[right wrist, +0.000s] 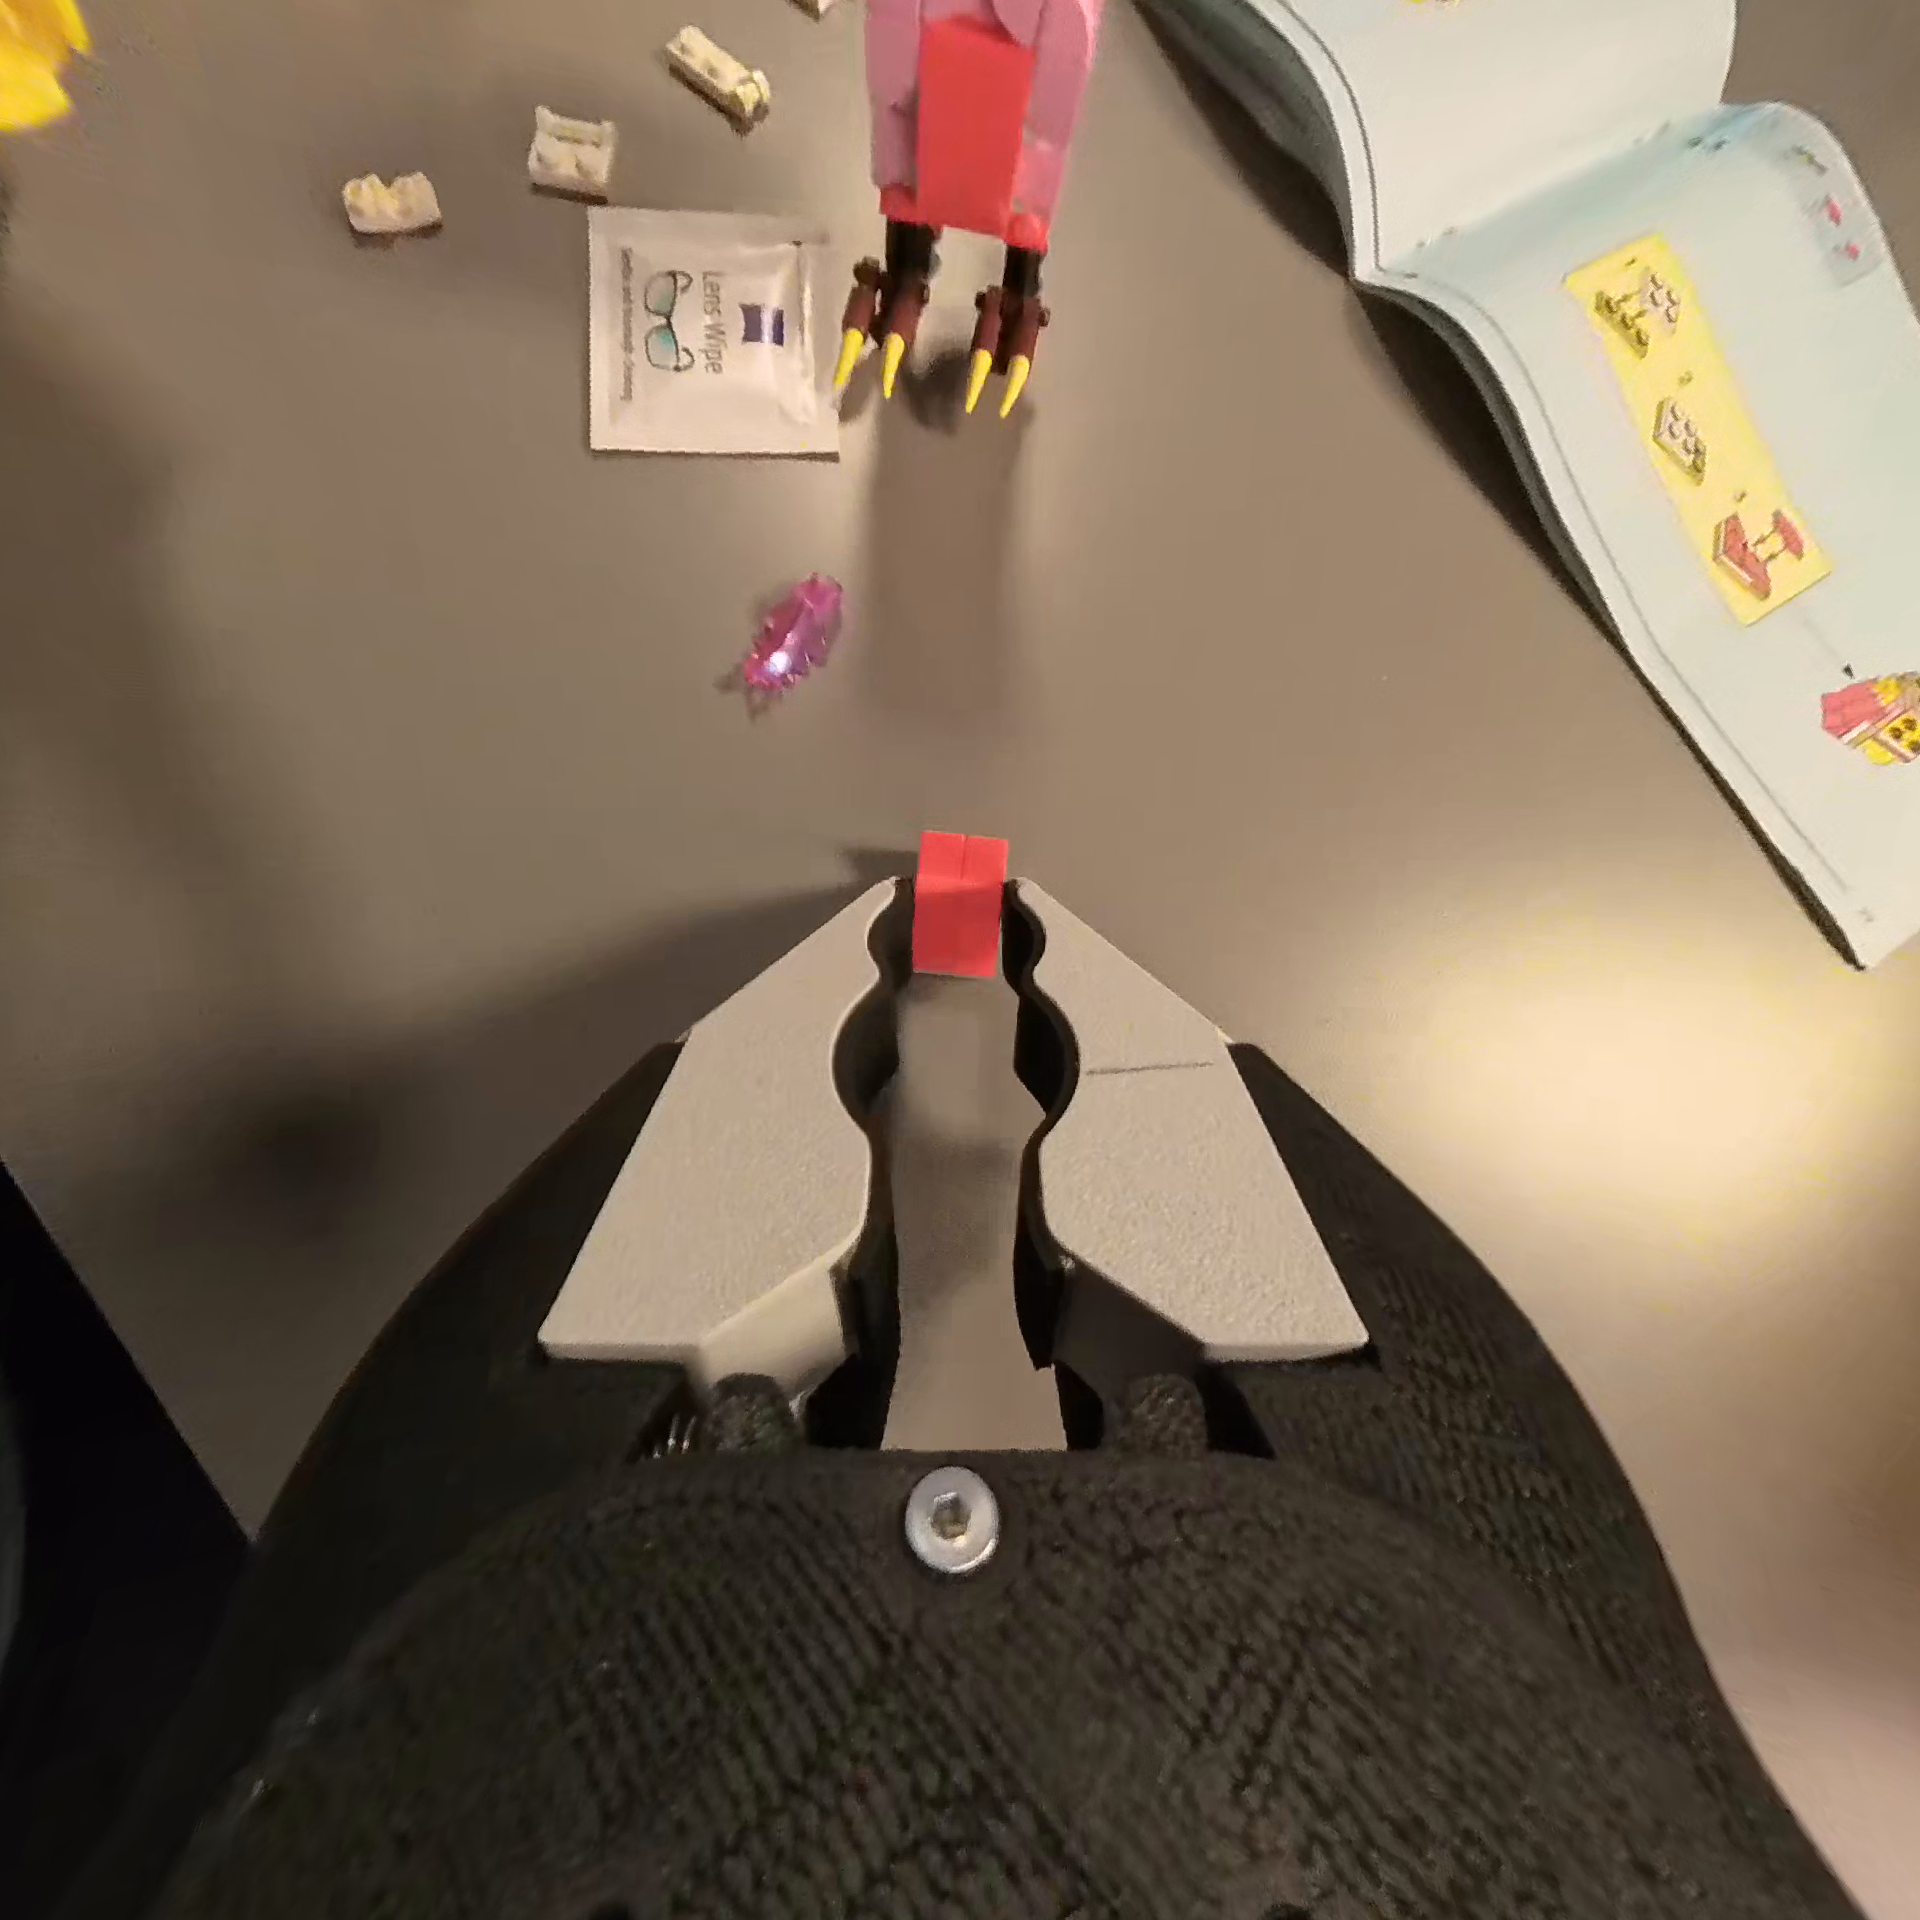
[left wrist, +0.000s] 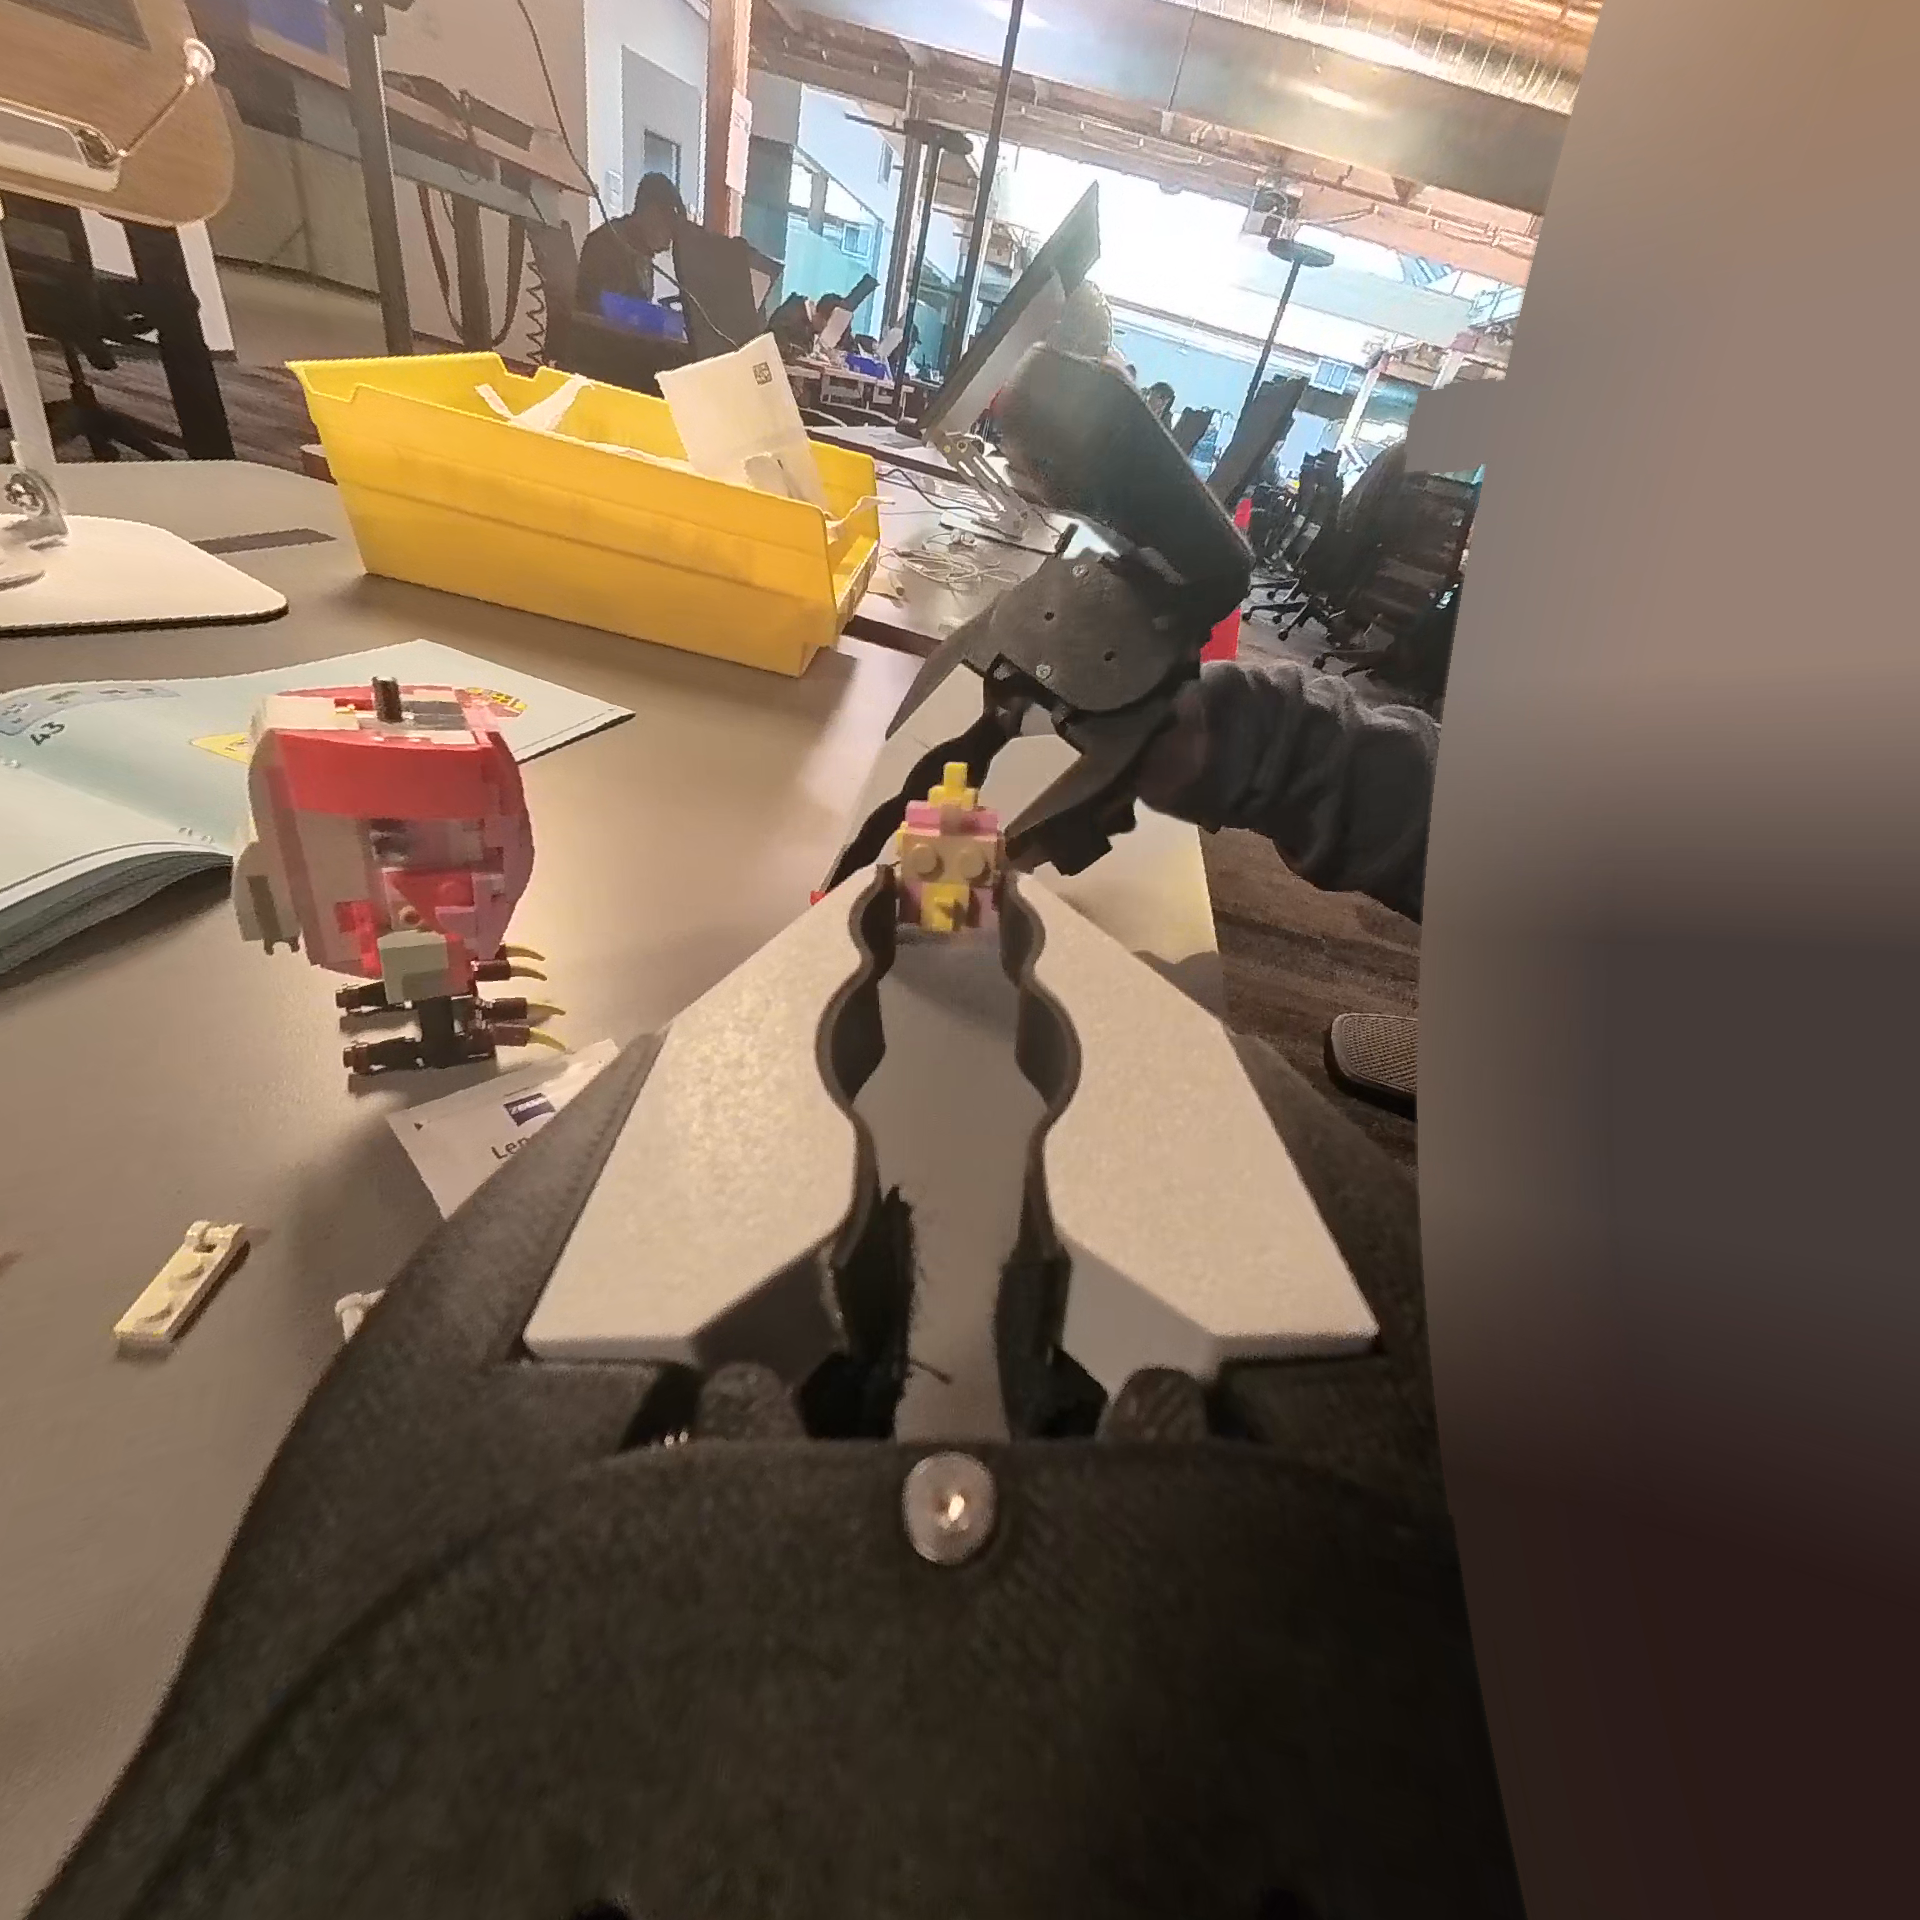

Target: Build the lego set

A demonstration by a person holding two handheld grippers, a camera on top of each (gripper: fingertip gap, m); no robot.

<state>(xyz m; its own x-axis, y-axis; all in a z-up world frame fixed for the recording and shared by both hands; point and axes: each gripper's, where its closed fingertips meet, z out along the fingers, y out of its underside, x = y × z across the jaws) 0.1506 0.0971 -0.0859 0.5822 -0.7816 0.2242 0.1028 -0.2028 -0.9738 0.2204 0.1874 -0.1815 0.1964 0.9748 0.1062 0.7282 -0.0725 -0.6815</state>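
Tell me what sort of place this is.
Probably an open-plan office or lab workspace: rows of desks with monitors and office chairs run far back, people sit working there, and the near grey desk holds a yellow parts bin.

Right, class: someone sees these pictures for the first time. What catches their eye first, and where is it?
The red and pink brick bird standing on the grey table, left of the left gripper, whose fingers clamp a small pink and yellow brick piece. The right gripper clamps a red brick.
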